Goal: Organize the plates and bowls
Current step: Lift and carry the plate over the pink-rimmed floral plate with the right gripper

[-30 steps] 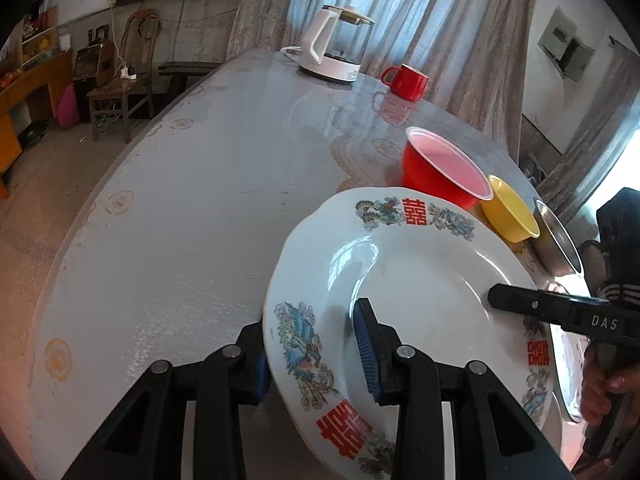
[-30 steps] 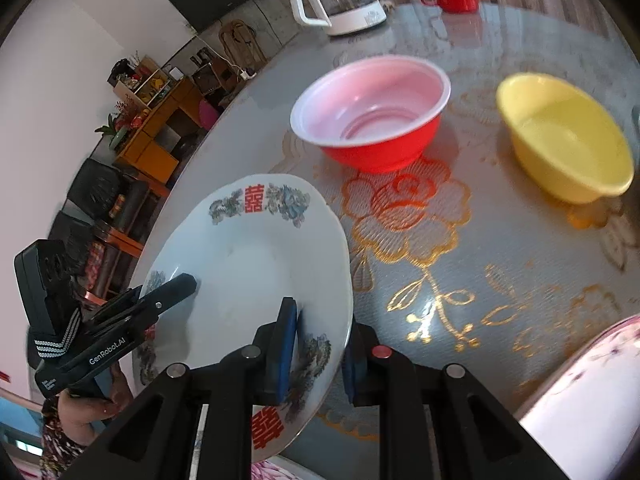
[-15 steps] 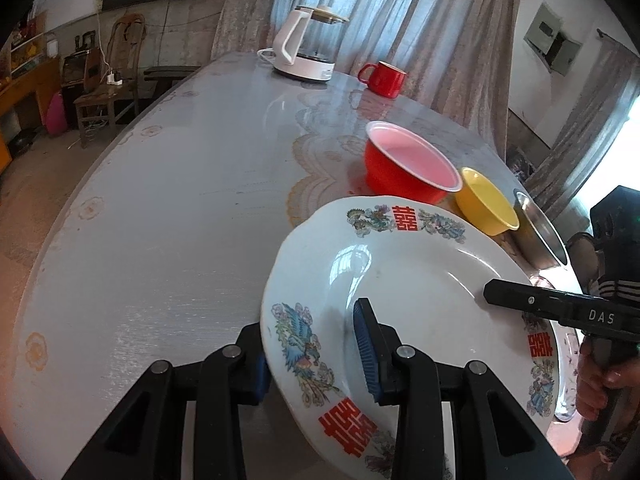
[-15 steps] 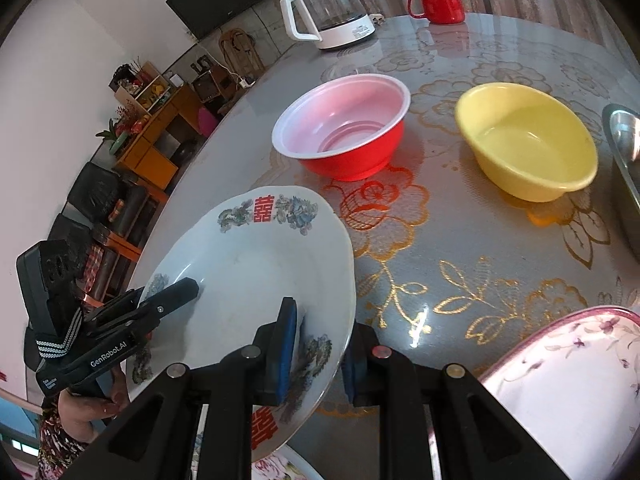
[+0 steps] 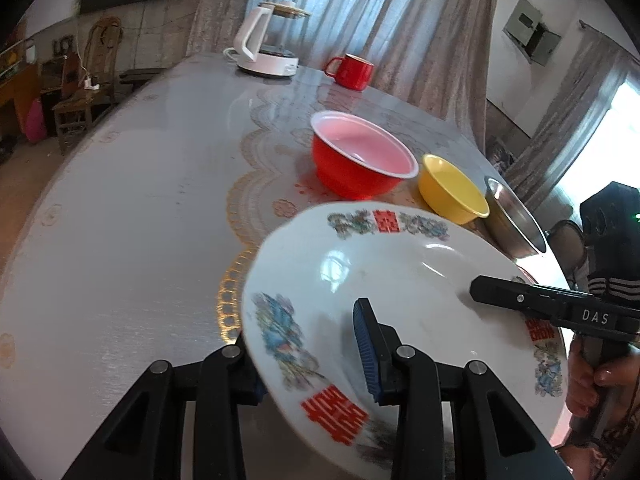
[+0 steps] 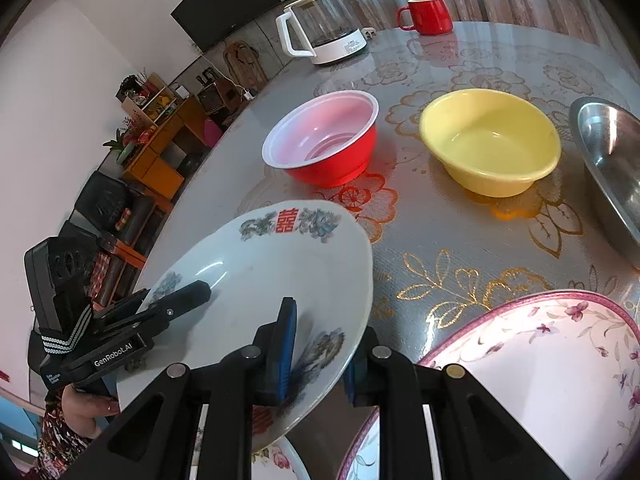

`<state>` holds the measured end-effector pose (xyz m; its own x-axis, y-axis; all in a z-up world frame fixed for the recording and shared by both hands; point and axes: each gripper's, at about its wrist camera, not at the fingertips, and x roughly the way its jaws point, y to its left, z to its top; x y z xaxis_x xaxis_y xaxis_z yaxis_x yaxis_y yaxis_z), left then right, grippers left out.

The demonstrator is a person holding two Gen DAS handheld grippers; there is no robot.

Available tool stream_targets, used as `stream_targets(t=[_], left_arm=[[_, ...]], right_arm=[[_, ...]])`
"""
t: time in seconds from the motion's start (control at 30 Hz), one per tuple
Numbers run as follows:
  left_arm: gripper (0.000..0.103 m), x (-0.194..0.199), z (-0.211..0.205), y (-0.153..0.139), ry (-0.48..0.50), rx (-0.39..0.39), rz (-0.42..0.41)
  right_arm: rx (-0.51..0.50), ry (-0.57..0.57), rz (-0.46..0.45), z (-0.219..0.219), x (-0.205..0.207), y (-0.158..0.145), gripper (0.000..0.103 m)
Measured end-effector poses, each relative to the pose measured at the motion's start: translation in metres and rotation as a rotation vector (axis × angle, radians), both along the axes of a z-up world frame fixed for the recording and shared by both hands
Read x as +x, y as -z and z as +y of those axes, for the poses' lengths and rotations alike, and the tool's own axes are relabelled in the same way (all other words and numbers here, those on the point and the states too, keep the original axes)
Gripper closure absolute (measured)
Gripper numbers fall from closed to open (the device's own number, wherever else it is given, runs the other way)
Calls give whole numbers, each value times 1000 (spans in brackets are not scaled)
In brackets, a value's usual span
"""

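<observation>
A white ceramic plate with red double-happiness characters and blue bird-and-flower prints on its rim (image 5: 384,276) (image 6: 280,276) is hanging tilted above the table. At its twelve o'clock a red plastic bowl with a pale pink inside (image 5: 360,160) (image 6: 324,140) is sitting upright; a yellow plastic bowl (image 5: 452,188) (image 6: 488,140) and a steel bowl (image 5: 512,220) (image 6: 608,152) are lining up towards two o'clock. A pink-rimmed floral plate (image 6: 540,372) is lying at four o'clock.

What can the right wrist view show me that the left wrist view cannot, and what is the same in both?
Only the right wrist view shows the pink-rimmed flowered plate beside the right gripper, and the television on the wall.

Only the left wrist view shows the wooden chair beside the table.

Both show the white plate gripped at its rim by the left gripper and the right gripper, the red bowl, yellow bowl, metal bowl, kettle and red mug.
</observation>
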<state>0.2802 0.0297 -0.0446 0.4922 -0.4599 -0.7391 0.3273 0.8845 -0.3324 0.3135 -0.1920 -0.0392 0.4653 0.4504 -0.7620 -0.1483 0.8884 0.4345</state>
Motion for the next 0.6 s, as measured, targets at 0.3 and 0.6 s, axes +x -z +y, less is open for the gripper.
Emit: stream_targets(t=[0.3,0.6], left_arm=[[66,-4,-10,-2,16,-19,-10],[66,-16,-25,-21,43,-21,-67]], right_arm=[[1,-5,-20,-3,-1,4,84],[1,10,-85,-16,-16,-9,84]])
